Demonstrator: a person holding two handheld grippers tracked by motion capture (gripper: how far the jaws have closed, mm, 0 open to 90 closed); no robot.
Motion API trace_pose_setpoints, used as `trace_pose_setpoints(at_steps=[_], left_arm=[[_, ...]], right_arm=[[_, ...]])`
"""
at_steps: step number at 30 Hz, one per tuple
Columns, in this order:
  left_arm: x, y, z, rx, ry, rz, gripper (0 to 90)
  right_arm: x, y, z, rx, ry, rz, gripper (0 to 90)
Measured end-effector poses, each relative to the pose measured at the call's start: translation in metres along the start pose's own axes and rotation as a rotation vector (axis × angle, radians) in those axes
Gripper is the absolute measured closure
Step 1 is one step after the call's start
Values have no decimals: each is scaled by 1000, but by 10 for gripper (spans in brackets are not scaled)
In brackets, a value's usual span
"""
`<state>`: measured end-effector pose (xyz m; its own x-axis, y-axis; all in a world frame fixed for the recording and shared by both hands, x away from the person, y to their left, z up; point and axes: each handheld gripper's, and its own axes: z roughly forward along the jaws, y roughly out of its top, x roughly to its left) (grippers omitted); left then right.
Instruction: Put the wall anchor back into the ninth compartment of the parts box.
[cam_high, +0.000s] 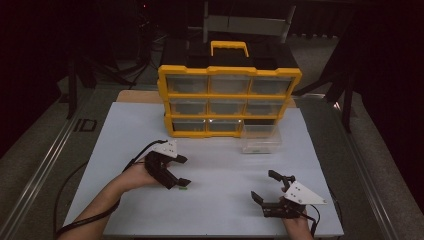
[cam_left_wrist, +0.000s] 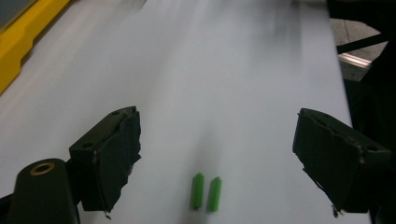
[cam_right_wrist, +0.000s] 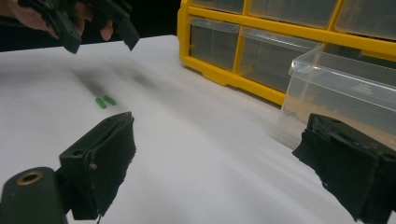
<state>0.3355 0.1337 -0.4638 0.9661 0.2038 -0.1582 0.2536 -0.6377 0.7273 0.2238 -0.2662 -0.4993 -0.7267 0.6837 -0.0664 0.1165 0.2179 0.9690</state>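
Two small green pegs (cam_left_wrist: 197, 191) lie side by side on the white sheet (cam_high: 220, 200); in the high view they are a green speck (cam_high: 183, 188), and they also show in the right gripper view (cam_right_wrist: 105, 101). My left gripper (cam_high: 184, 171) hovers just above them, pointing down. Its jaws stand wide apart (cam_left_wrist: 219, 140) with nothing pressed between them, and the pegs lie low between the pads. From the right gripper view the left gripper (cam_right_wrist: 100, 32) hangs clear of the sheet. My right gripper (cam_high: 264, 185) rests near the front right, open (cam_right_wrist: 215, 154) and empty.
A yellow drawer organizer (cam_high: 230, 100) with clear drawers and a handle stands at the back of the sheet. One clear drawer (cam_high: 260, 139) sits pulled out on the sheet before its lower right corner, close ahead of my right gripper (cam_right_wrist: 345, 93).
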Motion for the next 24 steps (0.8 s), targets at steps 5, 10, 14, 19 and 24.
trace_pose_setpoints(at_steps=[5, 10, 14, 19, 24], left_arm=[[1, -13, 8, 23, 13, -9, 231], [2, -24, 15, 55, 29, -11, 363], [4, -29, 19, 77, 25, -8, 496], [6, -34, 24, 95, 13, -7, 629], [7, -35, 30, 142, 16, 7, 701]], right_arm=[[0, 0, 0, 0, 0, 3, 97], [0, 0, 0, 1, 0, 2, 97], [0, -1, 0, 3, 0, 6, 98], [0, -1, 0, 3, -2, 7, 98], [-1, -1, 0, 4, -2, 7, 98]])
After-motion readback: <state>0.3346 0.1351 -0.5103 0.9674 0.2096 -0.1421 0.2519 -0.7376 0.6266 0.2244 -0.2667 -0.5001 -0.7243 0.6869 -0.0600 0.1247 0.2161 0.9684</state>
